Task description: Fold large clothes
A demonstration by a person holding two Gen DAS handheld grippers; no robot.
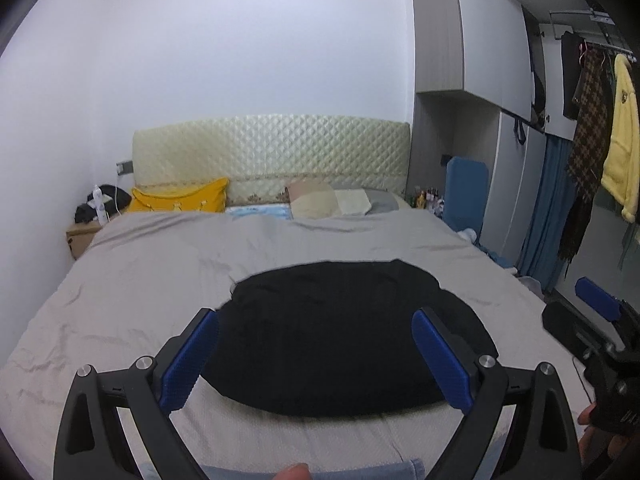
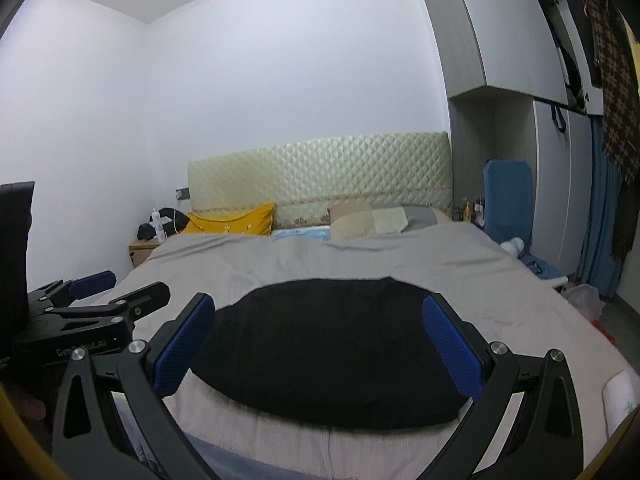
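Left wrist view: both grippers hang over the bed, holding nothing.
Folded black garment point(image 1: 340, 336) lies flat on the grey bedsheet point(image 1: 160, 264), near the foot edge. Left gripper point(image 1: 316, 354) has its blue-padded fingers point(image 1: 192, 356) spread wide apart above it; right gripper point(image 2: 320, 344) is spread the same way, just beside. Yellow pillow point(image 1: 180, 200) sits far left by the quilted headboard point(image 1: 272, 148).

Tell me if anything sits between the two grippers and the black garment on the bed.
Nothing visible does. The black garment lies flat on the grey bedspread, and both the left gripper and right gripper hover open before it.
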